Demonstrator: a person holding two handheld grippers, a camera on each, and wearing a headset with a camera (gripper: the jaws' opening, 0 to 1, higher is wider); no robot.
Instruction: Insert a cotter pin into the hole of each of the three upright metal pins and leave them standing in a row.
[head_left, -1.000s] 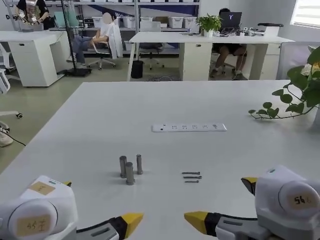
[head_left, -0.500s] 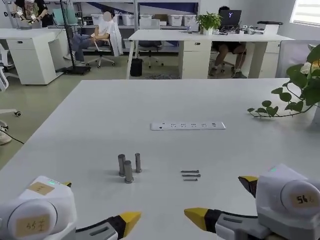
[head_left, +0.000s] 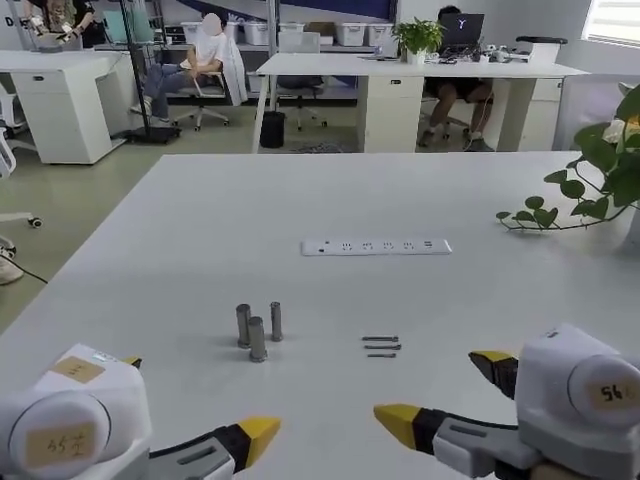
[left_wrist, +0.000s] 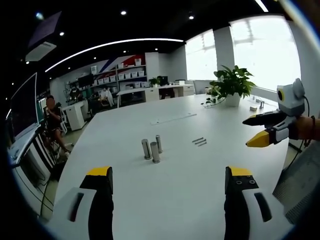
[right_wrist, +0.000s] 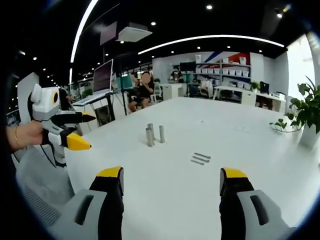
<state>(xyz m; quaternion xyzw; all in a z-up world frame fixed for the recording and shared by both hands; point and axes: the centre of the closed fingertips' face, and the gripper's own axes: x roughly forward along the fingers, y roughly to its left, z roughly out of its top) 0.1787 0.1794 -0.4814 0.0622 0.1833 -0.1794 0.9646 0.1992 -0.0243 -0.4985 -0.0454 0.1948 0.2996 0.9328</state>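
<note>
Nothing fitted yet: cotter pins (head_left: 381, 347) lie loose beside upright pins (head_left: 257, 335), near the power strip (head_left: 376, 246); left gripper (left_wrist: 169, 172), right gripper (right_wrist: 171, 173) gape empty.

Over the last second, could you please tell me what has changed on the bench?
Nothing visibly changed; the picture's shift is the headset camera's. The left tool and right tool stay open, holding nothing. The three upright grey metal pins and the three small grey cotter pins beside them are untouched.
</note>
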